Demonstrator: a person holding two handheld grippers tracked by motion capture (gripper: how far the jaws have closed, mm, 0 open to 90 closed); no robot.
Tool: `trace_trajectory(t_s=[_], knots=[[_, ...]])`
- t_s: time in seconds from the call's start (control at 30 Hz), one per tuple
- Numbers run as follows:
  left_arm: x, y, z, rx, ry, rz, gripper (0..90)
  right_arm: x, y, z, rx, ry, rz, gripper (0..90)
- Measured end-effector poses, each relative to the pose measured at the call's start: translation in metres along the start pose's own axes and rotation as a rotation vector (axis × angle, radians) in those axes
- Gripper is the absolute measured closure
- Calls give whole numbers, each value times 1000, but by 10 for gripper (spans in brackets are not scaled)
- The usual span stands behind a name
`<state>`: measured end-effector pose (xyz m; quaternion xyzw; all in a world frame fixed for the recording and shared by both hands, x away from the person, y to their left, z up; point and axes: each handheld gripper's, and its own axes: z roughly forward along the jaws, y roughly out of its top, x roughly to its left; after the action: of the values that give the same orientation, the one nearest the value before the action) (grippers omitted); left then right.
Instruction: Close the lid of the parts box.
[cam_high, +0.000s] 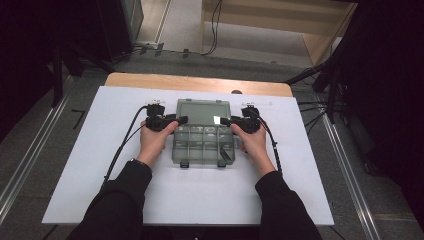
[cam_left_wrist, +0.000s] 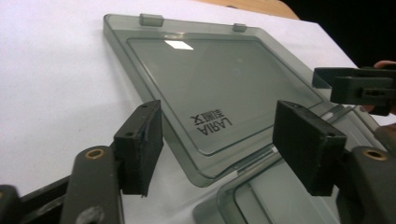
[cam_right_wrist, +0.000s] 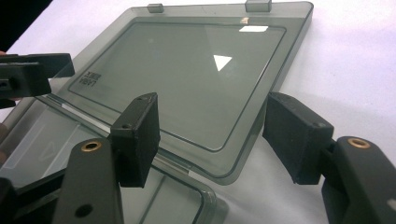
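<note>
A smoky clear plastic organizer box (cam_high: 202, 145) with several compartments lies open on the white board (cam_high: 90, 170). Its lid (cam_high: 202, 112) is folded back flat behind it. My left gripper (cam_high: 181, 120) comes in from the left at the hinge line, and my right gripper (cam_high: 223, 120) from the right. In the left gripper view the jaws (cam_left_wrist: 219, 140) stand apart with the lid's near corner (cam_left_wrist: 205, 172) between them, pads off it. In the right gripper view the jaws (cam_right_wrist: 212, 135) likewise straddle the lid's other corner (cam_right_wrist: 224, 172) without touching it.
The board rests on a wooden table (cam_high: 200, 82) with its edge showing at the back. Two latches (cam_high: 184, 163) stick out at the box's front. Cables (cam_high: 120, 150) trail from both grippers towards the person. Bare board lies to either side of the box.
</note>
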<state>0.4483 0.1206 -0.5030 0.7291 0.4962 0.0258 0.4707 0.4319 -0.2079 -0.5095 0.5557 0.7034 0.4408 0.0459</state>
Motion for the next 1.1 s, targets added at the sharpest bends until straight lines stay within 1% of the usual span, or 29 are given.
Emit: trace_trajectory(t_s=[0.1,0.27,0.3,0.43,0.53,0.63,0.67,0.7,0.73,0.8,0.83,0.9,0.93,1.1], knots=[[0,0,2,9,13,3,347,-1,-1,2,7,0,7,347],[-1,-1,4,1,24,-16,344,-2,-2,6,22,-12,11,346],[-1,-1,5,2,28,-19,344,-2,-3,6,20,-14,19,346],[-2,-1,8,25,58,-22,368,-4,-3,7,20,-5,39,347],[-1,-1,8,31,55,-31,375,-6,-4,8,24,8,60,362],[-1,-1,8,33,61,-34,404,-6,-3,8,24,3,56,382],[0,-1,8,31,46,-43,408,-6,-3,8,25,7,56,405],[0,-2,9,31,33,-55,449,-7,-4,9,24,21,63,421],[-1,-2,9,29,38,-56,447,-7,-4,9,19,32,57,426],[-4,-3,9,14,68,-33,460,-5,-4,8,14,15,40,430],[-5,-3,10,10,73,-33,458,-4,-4,8,10,12,35,431],[-6,-3,10,8,74,-37,454,-4,-4,7,9,11,31,435],[-5,-3,10,9,71,-35,455,-4,-4,7,8,9,21,443],[-5,-3,7,2,69,-17,493,-3,-5,3,-13,-5,-14,490]])
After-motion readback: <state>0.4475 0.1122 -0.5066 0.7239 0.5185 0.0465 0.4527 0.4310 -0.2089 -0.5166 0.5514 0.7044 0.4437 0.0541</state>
